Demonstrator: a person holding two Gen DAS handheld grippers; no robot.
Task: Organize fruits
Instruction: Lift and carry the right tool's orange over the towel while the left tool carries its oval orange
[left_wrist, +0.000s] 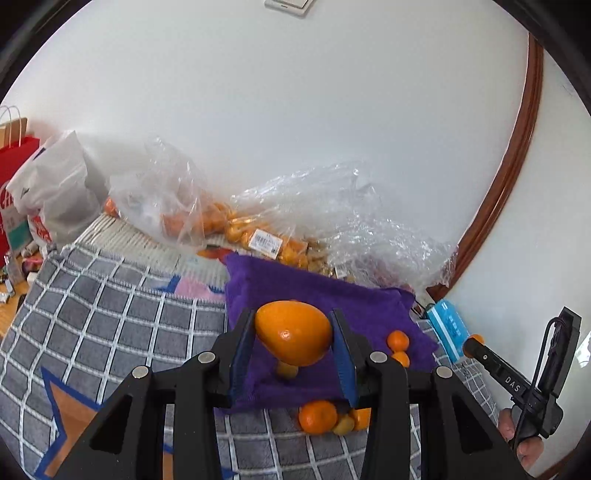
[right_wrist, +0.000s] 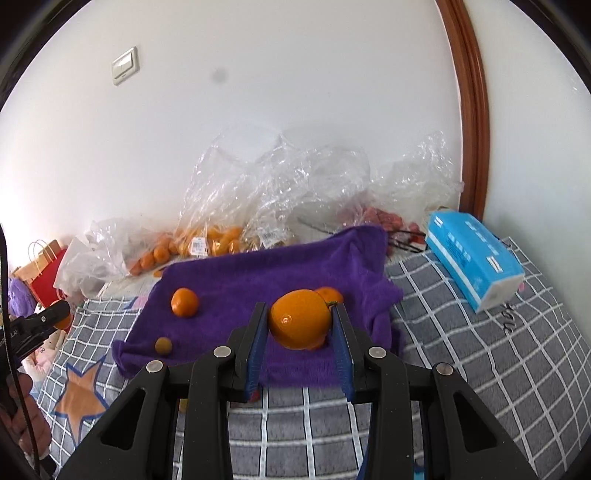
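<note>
Two oranges (left_wrist: 293, 332) (right_wrist: 300, 324) held aloft (glossy, unpeeled) above purple towel (right_wrist: 258, 280).

- A wall switch (left_wrist: 287, 5) is cut off by the frame's top edge.
- Small fruits (left_wrist: 345, 421) sit half hidden behind the left claw (left_wrist: 293, 341).
- Bag label (right_wrist: 198, 245) print is too small to read.

- Purple cloth (right_wrist: 258, 273) is looking fuzzy and matt.
- Clear plastic bags (right_wrist: 280, 177) are glinting, crinkled.
- Orange (right_wrist: 300, 324) is shining, smooth-skinned.
- Checked blanket (right_wrist: 498, 362) is looking woven.
</note>
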